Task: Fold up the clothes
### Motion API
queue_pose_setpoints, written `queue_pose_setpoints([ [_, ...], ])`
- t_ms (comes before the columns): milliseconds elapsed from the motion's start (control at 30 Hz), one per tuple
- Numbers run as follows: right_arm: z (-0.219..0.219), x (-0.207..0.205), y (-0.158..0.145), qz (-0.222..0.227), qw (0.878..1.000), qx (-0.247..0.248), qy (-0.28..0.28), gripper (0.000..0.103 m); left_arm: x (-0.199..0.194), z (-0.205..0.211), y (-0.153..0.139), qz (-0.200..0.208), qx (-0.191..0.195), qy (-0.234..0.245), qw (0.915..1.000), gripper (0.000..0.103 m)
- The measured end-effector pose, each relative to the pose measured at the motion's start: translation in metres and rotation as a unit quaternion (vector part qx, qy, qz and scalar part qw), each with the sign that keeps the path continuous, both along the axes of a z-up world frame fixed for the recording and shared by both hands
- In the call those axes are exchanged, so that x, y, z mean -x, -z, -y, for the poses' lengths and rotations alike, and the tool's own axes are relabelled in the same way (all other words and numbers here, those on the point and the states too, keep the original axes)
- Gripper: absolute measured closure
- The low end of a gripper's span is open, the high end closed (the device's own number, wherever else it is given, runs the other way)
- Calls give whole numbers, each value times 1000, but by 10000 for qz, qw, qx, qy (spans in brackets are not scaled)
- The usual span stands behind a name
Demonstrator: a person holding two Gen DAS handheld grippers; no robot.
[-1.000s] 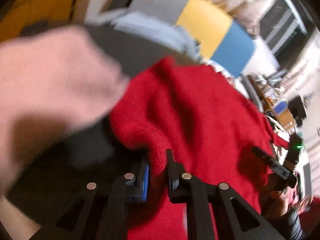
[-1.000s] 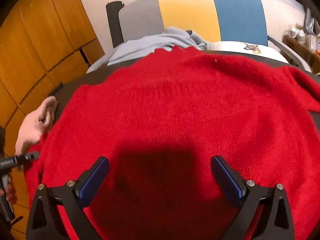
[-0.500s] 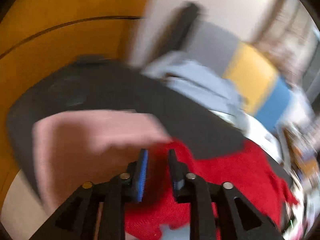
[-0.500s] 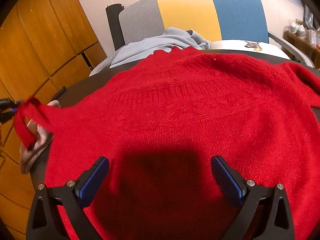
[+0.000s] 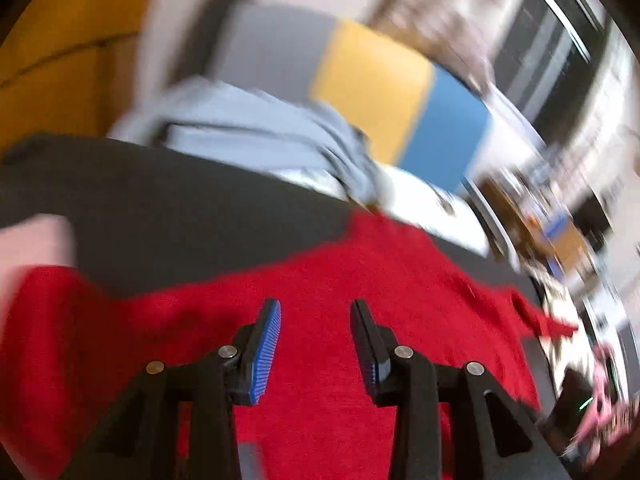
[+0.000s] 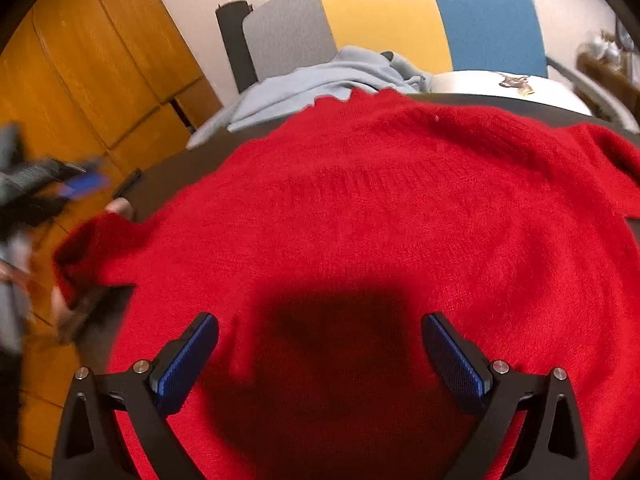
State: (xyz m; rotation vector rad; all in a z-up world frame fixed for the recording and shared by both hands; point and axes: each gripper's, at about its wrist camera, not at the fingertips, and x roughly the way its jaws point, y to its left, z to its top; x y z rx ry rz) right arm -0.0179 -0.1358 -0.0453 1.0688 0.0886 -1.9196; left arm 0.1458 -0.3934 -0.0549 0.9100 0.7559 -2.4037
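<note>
The left gripper, jaws a narrow gap apart and holding nothing, hovers over a red sweater in a motion-blurred left wrist view. The right gripper, jaws spread wide and empty, hangs low above the sweater's middle, casting a dark shadow on the knit. The sweater lies spread across a dark table, one sleeve end bunched at the table's left edge beside a pale pink cloth. A light blue garment is heaped just beyond, against a chair back of grey, yellow and blue panels.
</note>
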Motion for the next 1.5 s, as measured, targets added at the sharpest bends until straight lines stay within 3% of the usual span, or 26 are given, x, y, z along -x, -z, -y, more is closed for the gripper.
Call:
queue_pose_setpoints([
  [167,-8,41,-13,-748,9949,-535,426,0,56,1,52,571,26,220,9981,67],
  [233,-6,58,6,-532,9926,-803,739,0,56,9,69,792,115,41,9968,67],
  [300,-3,71,22,-375,9887,-1018,1035,0,52,21,80,643,328,-11,9974,68],
  [433,16,45,17,-348,9910,-776,1029,0,46,44,81,850,613,-119,9944,68],
  [633,35,18,14,-156,9931,-499,1051,0,62,76,69,1251,662,-226,9897,68],
  [700,31,13,13,-2,9952,-290,930,0,60,62,53,1128,801,-263,9900,69],
  [800,6,13,3,316,9964,272,736,0,59,18,32,620,898,114,9940,68],
  [833,-13,15,-3,233,9949,421,885,0,61,1,31,466,810,297,9952,68],
  [900,-57,22,-18,-319,9897,214,1380,0,68,-35,33,275,712,732,9944,68],
  [967,-101,30,-25,-698,9803,-119,1846,0,74,-69,36,135,661,1164,9909,68],
  [1067,-159,52,-28,-1178,9615,-1025,2260,0,86,-100,45,116,627,1709,9832,68],
  [1133,-176,68,-23,-1570,9491,-1597,2215,0,94,-113,54,170,599,2002,9778,68],
  [1233,-186,90,-13,-2200,9252,-2377,1979,0,97,-113,70,357,413,2013,9780,67],
  [1367,-200,119,1,-3000,8773,-3373,1631,1,93,-104,74,335,209,1860,9818,67],
  [1500,-214,149,15,-3740,8120,-4303,1250,1,93,-99,76,357,175,1809,9827,67],
])
